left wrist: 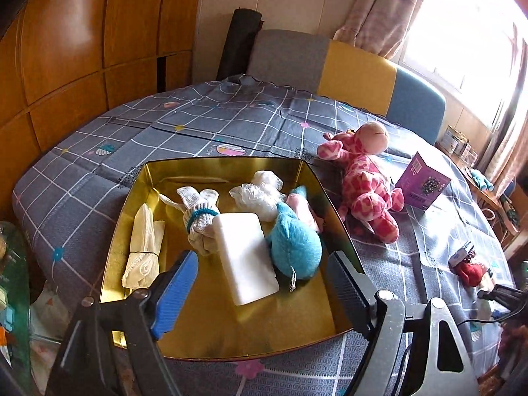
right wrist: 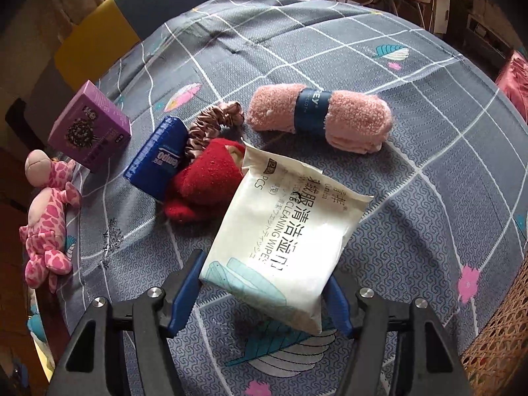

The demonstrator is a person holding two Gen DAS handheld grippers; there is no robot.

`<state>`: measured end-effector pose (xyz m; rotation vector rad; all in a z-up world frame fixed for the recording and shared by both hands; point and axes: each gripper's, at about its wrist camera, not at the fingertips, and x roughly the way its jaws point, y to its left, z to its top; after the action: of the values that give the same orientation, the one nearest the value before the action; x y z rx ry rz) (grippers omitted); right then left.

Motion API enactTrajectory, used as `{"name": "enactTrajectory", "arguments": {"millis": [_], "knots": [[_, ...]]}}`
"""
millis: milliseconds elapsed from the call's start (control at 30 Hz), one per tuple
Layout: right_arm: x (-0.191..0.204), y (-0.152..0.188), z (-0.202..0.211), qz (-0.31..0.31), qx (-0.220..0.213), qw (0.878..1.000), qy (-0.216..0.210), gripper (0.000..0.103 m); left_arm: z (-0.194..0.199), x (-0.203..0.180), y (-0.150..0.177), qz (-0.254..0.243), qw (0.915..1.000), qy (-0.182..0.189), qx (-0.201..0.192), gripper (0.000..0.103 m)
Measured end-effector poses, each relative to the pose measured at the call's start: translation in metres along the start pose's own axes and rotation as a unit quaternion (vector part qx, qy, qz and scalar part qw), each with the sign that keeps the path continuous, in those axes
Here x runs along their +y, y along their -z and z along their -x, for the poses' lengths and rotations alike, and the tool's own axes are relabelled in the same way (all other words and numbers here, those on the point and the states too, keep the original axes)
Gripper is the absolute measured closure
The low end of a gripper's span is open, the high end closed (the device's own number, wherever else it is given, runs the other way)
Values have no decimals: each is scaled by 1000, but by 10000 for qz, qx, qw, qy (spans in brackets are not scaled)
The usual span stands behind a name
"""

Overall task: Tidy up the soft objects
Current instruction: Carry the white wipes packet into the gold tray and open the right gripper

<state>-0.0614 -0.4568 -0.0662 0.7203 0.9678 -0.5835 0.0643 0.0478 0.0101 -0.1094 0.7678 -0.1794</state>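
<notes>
Left wrist view: left tool [left wrist: 260, 283] spread wide, nothing between its pads, over gold tin [left wrist: 333, 227].
Tin contents: white pack [left wrist: 246, 257], blue plush [left wrist: 293, 244], rolled socks [left wrist: 199, 221], cream cloth [left wrist: 145, 244].
Beside tin: pink giraffe [left wrist: 366, 178] on checked tablecloth [left wrist: 204, 122].
Right wrist view: right tool [right wrist: 264, 293] pinching wipes pack [right wrist: 283, 227], lifted off table.
Beyond: red sock [right wrist: 204, 178], blue tissue pack [right wrist: 158, 158], pink towel roll [right wrist: 320, 115], purple box [right wrist: 89, 125].

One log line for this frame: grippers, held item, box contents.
left gripper: open over gold box | right gripper: shut on wipes pack | box: white pack, blue plush
</notes>
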Motion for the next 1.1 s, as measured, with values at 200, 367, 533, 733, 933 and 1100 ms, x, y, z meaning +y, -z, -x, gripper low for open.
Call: {"name": "enactTrajectory", "arguments": {"millis": [200,367,533,733,933,1100], "knots": [[23,2,30,476,-487,9974,-218,35,-3,0,1,-5,10000,-2,59,21],[86,9,50,1567,-537,9825,-854,35,-7,6,2,47,9999,-82,126,21],[166,39,55,2701,-315,9513,-1449,35,-5,14,2,48,9996,-275,59,21],[255,90,58,3919,-59,8977,-2014,35,9,40,-4,266,9974,-656,-169,18],[329,148,48,4847,188,8437,-2299,35,24,81,-7,675,9907,-1123,-373,18],[373,190,26,5379,360,8115,-2253,35,33,110,-7,949,9838,-1442,-492,17]]}}
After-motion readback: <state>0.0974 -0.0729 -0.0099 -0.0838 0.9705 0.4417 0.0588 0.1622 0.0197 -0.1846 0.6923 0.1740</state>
